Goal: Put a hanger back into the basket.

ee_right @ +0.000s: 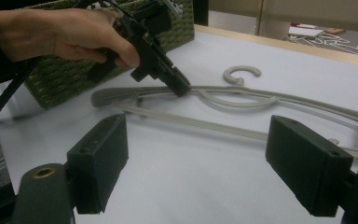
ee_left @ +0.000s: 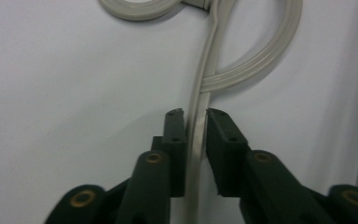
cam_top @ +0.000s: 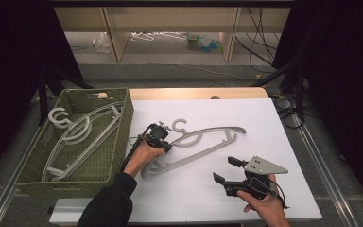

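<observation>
A grey plastic hanger (cam_top: pixel 196 155) lies flat on the white board (cam_top: pixel 264 156), hook toward the far side. My left gripper (cam_top: pixel 165 142) points down onto its left arm near the neck. In the left gripper view the jaws (ee_left: pixel 196 114) press from both sides on that thin arm of the hanger (ee_left: pixel 261 60), so this gripper is shut on it. The right gripper view shows the left gripper (ee_right: pixel 182 88) touching the hanger (ee_right: pixel 233 100). My right gripper (cam_top: pixel 225 170) rests near the front of the board, jaws wide open (ee_right: pixel 196 140) with nothing between them, aimed at the hanger.
A green woven basket (cam_top: pixel 123 123) stands at the left of the board, holding two more grey hangers (cam_top: pixel 75 137). In the right gripper view the basket (ee_right: pixel 60 84) sits just behind the left hand. Shelving and cables lie beyond the table's far edge.
</observation>
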Action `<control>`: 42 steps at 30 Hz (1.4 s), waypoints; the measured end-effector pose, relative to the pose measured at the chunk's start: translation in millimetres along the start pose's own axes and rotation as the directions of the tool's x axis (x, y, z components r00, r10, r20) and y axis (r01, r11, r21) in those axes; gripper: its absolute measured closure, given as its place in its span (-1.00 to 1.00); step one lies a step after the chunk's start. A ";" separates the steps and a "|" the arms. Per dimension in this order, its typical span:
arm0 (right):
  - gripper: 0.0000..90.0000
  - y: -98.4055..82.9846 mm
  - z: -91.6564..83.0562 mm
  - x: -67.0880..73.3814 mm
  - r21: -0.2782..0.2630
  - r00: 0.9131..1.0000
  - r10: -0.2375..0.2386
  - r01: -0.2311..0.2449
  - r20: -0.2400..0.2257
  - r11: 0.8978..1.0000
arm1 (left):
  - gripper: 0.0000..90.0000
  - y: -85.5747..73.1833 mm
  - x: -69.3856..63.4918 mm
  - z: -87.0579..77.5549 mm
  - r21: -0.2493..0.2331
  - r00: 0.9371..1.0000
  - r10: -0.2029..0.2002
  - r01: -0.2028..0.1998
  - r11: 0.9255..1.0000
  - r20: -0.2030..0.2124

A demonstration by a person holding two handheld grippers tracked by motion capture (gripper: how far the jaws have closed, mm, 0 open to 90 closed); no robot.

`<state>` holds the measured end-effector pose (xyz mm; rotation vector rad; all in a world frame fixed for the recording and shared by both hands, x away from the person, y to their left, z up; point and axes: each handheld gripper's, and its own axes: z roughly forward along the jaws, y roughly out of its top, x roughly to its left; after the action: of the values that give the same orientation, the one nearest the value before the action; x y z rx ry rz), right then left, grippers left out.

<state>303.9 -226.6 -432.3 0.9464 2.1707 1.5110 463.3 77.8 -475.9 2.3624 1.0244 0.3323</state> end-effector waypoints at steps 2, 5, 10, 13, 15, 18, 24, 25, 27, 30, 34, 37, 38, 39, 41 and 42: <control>-0.51 0.0 0.1 0.0 -0.001 1.000 0.002 -0.002 0.000 1.000 | 0.75 0.0 -2.8 -1.3 0.012 0.999 0.040 -0.040 0.999 -0.004; -0.51 -0.1 0.1 -0.2 0.003 1.000 0.001 -0.001 0.003 1.000 | 0.76 0.7 -1.8 -2.6 0.030 1.000 0.021 -0.022 0.999 0.020; -0.51 -0.1 0.9 -0.1 -0.006 1.000 0.004 -0.004 -0.005 1.000 | 0.69 0.8 2.5 -1.5 0.029 0.998 0.029 -0.031 0.999 0.049; -0.51 -0.4 1.4 0.4 -0.013 1.000 0.005 -0.005 -0.008 1.000 | 0.70 0.7 1.4 -1.4 0.029 0.999 0.027 -0.028 0.999 0.044; -0.51 0.6 -0.9 0.5 0.004 1.000 0.008 -0.008 -0.001 1.000 | 0.74 1.8 -1.4 -1.7 0.029 0.998 0.058 -0.059 0.998 0.014; -0.51 -0.1 0.2 0.2 0.000 1.000 0.001 -0.001 0.000 1.000 | 0.79 1.0 -3.3 -1.6 0.020 0.998 0.065 -0.065 0.998 0.017; -0.51 0.0 -0.3 -1.1 0.006 1.000 0.003 -0.003 0.000 1.000 | 0.80 -5.8 -0.1 -0.5 -0.048 0.996 -0.037 0.041 0.998 0.078; -0.51 0.0 -0.2 -1.1 0.002 1.000 0.004 -0.004 0.000 1.000 | 0.80 -6.3 -0.9 -2.4 -0.055 0.996 -0.035 0.039 0.998 0.088; -0.51 -0.4 0.1 -1.1 0.007 1.000 0.006 -0.006 -0.003 1.000 | 0.80 -6.3 -2.3 -5.9 -0.081 0.995 -0.045 0.052 0.995 0.089; -0.51 -0.4 0.3 -0.3 0.007 1.000 0.006 -0.006 0.002 1.000 | 0.80 -4.1 -2.4 -15.6 -0.108 0.995 -0.046 0.056 0.993 0.092; -0.51 -1.1 1.8 0.0 -0.003 1.000 0.018 -0.018 -0.007 1.000 | 0.81 -2.4 -4.1 -27.1 -0.153 0.993 -0.052 0.068 0.986 0.103; -0.51 -0.9 2.0 -0.3 -0.006 1.000 0.019 -0.019 -0.008 1.000 | 0.81 -2.5 -6.6 -33.7 -0.176 0.993 -0.046 0.065 0.982 0.108; -0.51 -1.1 1.9 -0.3 -0.005 1.000 0.018 -0.018 -0.008 1.000 | 0.81 -2.7 -7.7 -34.9 -0.176 0.993 -0.037 0.056 0.983 0.110; -0.51 -1.0 1.2 -0.4 0.004 1.000 0.016 -0.016 -0.007 1.000 | 0.81 -3.0 -9.0 -35.3 -0.179 0.993 -0.037 0.057 0.982 0.109; -0.51 -0.8 1.1 -0.8 0.008 1.000 0.010 -0.010 -0.001 1.000 | 0.81 -3.7 -9.7 -35.2 -0.183 0.992 -0.039 0.062 0.981 0.124; -0.51 -0.6 1.0 -0.7 0.010 1.000 0.013 -0.013 -0.003 1.000 | 0.81 -4.3 -10.2 -34.8 -0.188 0.991 -0.041 0.064 0.980 0.124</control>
<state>304.7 -226.5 -433.3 0.9633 2.1801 1.5098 439.2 85.9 -449.7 2.1518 0.9530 0.2535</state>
